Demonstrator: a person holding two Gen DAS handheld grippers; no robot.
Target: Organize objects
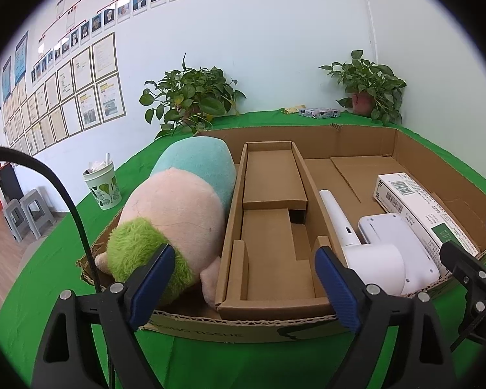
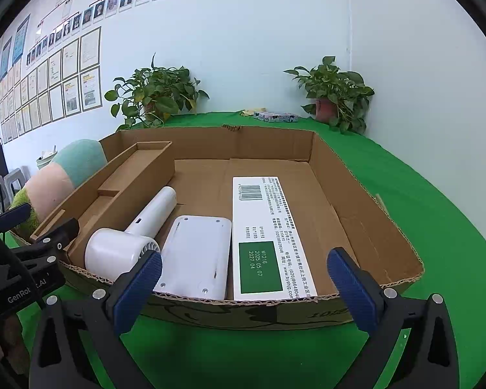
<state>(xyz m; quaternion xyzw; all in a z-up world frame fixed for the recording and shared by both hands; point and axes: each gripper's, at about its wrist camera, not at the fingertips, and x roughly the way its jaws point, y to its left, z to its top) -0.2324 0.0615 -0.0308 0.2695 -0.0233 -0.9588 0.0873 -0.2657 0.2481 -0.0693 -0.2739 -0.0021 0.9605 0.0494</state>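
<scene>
Two empty hand-held grippers, left (image 1: pixel 243 278) and right (image 2: pixel 243 288), gape at the tray's (image 2: pixel 366 175) near edge; advancing carelessly could shove its cardboard wall or knock the dryer (image 2: pixel 129 236).

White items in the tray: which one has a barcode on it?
The long flat white box, rightmost of the three. It shows a barcode, printed text and a green panel; the hair dryer and the rounded white case are plain.

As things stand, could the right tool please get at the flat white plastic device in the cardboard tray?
Probably yes: the right tool is open, and the flat white plastic device lies uncovered just beyond it.
</scene>
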